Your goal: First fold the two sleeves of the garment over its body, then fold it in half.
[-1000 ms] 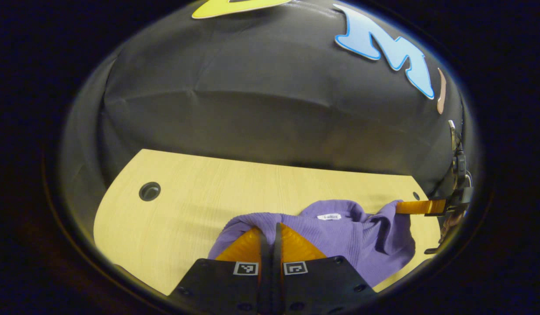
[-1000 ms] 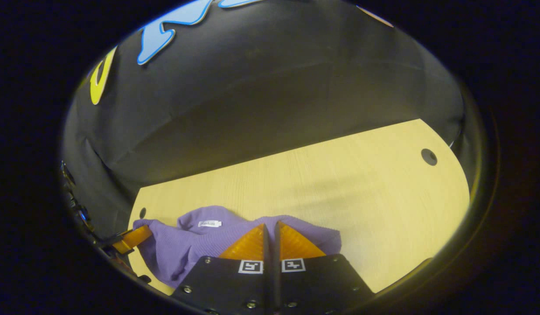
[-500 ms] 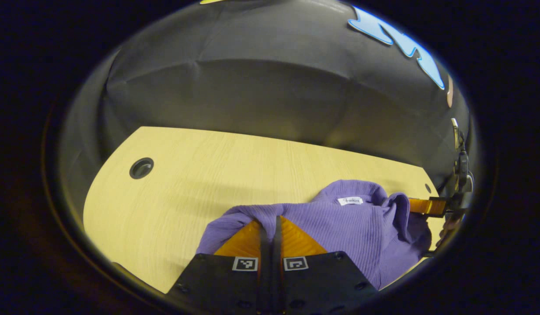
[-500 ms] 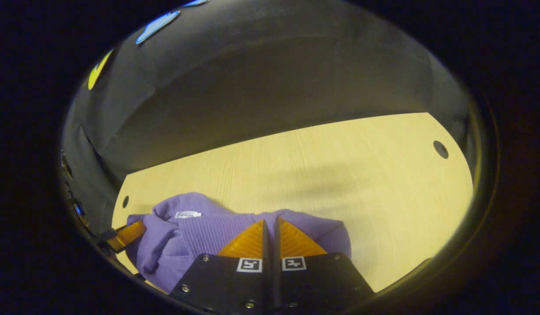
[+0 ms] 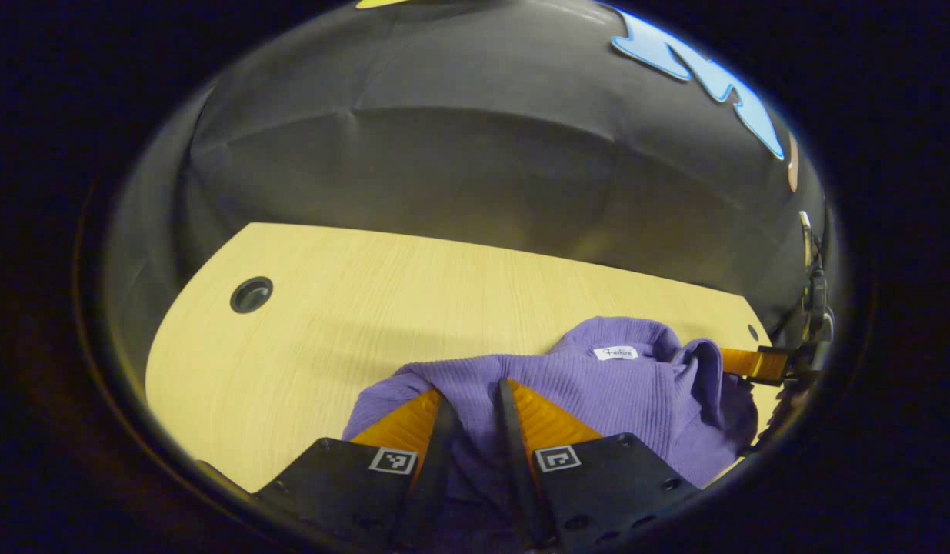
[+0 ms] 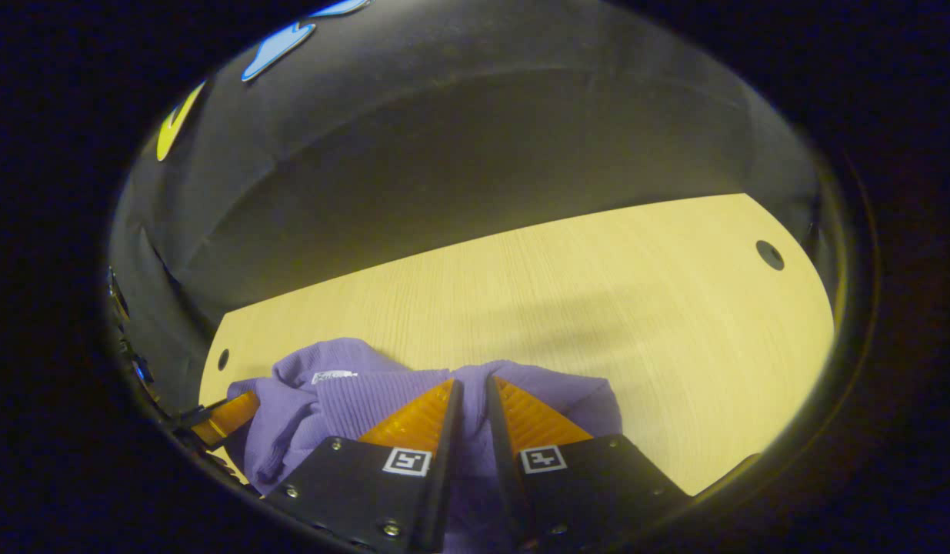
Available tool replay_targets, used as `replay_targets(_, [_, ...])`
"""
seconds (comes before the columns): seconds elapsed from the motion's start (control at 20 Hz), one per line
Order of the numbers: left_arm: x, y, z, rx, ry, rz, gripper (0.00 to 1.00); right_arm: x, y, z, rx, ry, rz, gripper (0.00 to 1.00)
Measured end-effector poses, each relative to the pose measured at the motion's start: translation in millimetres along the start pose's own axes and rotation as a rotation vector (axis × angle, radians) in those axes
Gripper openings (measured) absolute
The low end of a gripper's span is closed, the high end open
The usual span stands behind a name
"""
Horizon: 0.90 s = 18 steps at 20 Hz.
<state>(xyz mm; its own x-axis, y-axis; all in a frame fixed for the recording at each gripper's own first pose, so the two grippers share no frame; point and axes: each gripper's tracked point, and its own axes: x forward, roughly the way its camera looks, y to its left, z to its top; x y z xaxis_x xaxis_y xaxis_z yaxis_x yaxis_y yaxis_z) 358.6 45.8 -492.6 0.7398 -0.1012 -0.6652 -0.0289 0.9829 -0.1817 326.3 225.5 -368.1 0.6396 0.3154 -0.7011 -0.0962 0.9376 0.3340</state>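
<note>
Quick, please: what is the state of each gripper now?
Left hand-held gripper: open, purple garment between its fingers.
Right hand-held gripper: open, over the same garment.

Left claw (image 5: 473,392) low and level, fingers parted. Right claw (image 6: 471,387) alongside, fingers likewise slightly apart.

From my left gripper view, the garment (image 5: 598,385) lies bunched on the table (image 5: 413,300) at five o'clock, its label (image 5: 616,352) toward three, a table hole (image 5: 251,294) at nine. My left gripper (image 5: 470,392) straddles its near edge at six; my right gripper (image 6: 470,385) likewise.
</note>
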Motion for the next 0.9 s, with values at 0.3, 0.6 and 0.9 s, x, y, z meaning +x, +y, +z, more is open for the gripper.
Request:
replay_targets(0.3, [-37.5, -19.3, 3.8, 0.031, -0.047, -0.004, 0.75, -38.8, 5.1, 8.8, -0.034, -0.063, -0.008, 0.39])
replay_targets(0.6, [-121.2, -45.6, 30.9, 0.035, -0.124, -0.026, 0.71, -128.9, 17.2, 25.4, -0.017, -0.139, 0.031, 0.39])
replay_targets(0.9, [-221.6, -68.1, 48.2, 0.065, -0.22, -0.039, 0.71, -229.1, 38.0, 34.8, -0.072, -0.25, 0.081, 0.34])
